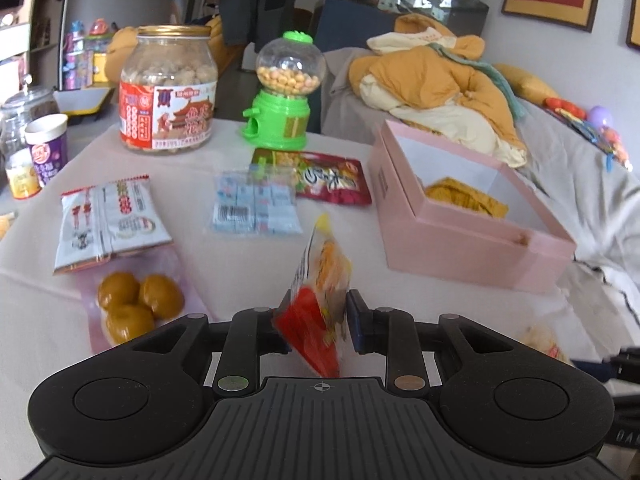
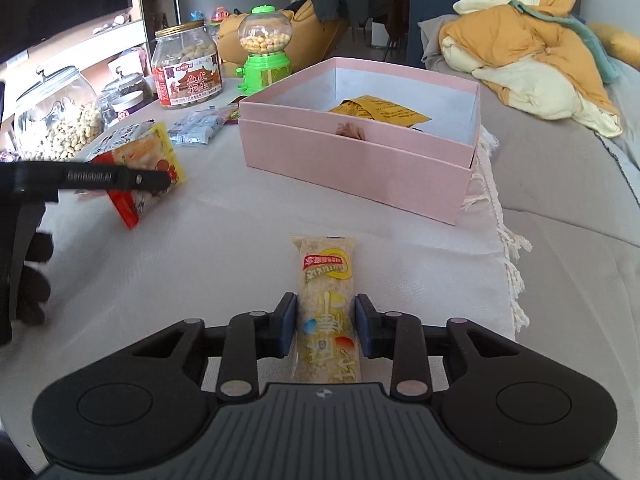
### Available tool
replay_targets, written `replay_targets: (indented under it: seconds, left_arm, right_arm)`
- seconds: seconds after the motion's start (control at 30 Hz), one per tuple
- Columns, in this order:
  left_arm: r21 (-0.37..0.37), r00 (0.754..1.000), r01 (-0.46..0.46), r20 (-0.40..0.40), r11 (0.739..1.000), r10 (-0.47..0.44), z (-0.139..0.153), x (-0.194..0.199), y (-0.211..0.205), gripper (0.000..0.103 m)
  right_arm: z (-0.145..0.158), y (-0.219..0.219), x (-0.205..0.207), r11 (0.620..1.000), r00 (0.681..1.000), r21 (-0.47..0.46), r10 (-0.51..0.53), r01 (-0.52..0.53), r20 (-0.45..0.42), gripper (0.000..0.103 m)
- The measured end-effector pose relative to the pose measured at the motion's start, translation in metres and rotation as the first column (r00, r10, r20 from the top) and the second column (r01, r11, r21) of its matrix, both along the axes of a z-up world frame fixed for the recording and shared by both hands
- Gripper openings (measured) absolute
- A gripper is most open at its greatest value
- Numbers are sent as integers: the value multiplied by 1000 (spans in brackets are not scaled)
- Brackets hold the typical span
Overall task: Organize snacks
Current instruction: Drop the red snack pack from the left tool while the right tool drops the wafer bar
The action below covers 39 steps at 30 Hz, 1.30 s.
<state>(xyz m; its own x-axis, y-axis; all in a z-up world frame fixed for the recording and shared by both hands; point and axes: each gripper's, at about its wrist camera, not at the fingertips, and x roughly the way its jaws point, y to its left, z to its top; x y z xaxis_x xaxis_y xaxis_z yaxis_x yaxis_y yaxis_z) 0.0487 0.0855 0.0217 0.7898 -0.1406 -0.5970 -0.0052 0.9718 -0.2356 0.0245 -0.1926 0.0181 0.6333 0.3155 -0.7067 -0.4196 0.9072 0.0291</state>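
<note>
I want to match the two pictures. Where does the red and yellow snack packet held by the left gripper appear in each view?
Left wrist view: the red and yellow snack packet stands low in the centre, clamped in the left gripper.
Right wrist view: the same packet is at the left edge, mid-height, gripped from the side.
Shared landmark: the pink box, to the packet's right in both views.
</note>
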Motion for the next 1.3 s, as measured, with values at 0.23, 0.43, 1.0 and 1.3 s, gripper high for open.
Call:
replay_targets:
  seconds: [0.23,0.43,1.0,1.3]
  left_arm:
    - [-133,996,37,-79,990,-48,-12,19,9,21]
    - [-26,994,108,0,994,-108,22,-13,-21,20]
    - [126,932,284,197,950,-305,130,57,-123,20]
    - [-37,961,263,96,964,-259,61,142,-100,28]
  right_arm:
    - [-2,4,-5,1000,999,-12,-1,2,37,33]
    - [9,-4,-6,999,1000,30,14,-13,-16,29]
    - [181,-24,106,981,963,162,-142,106,230,29]
    - [124,-9,183,985,982,75,-162,156,96,35]
